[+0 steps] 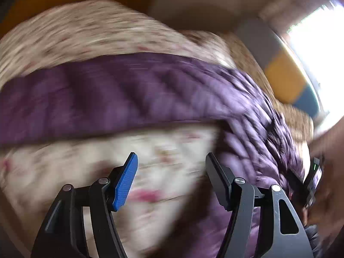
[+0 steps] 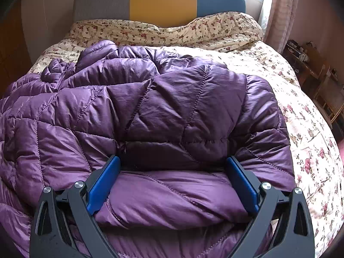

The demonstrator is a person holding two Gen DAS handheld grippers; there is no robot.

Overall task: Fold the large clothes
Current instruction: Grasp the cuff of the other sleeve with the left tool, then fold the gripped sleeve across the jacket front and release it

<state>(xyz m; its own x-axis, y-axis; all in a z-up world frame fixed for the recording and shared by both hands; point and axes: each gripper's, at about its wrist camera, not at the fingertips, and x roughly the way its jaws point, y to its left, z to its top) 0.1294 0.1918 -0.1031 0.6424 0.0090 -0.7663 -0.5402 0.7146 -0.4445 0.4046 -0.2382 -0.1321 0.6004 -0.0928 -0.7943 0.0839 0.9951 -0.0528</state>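
Observation:
A purple quilted puffer jacket (image 2: pixel 150 111) lies on a floral bedspread (image 2: pixel 309 142). In the right wrist view my right gripper (image 2: pixel 173 167) is open, its jaws wide apart on either side of a folded bulge of the jacket, pressing down on it. In the blurred left wrist view my left gripper (image 1: pixel 171 163) is open and empty above the bedspread (image 1: pixel 163 163), with the jacket (image 1: pixel 111 94) stretched across in front and to the right. The other gripper and a hand show at the far right edge (image 1: pixel 316 176).
A grey, yellow and blue headboard (image 2: pixel 161 2) stands at the far end of the bed. A curtain (image 2: pixel 281 15) and a cluttered shelf (image 2: pixel 309 64) are at the right. A bright window (image 1: pixel 318 34) shows in the left wrist view.

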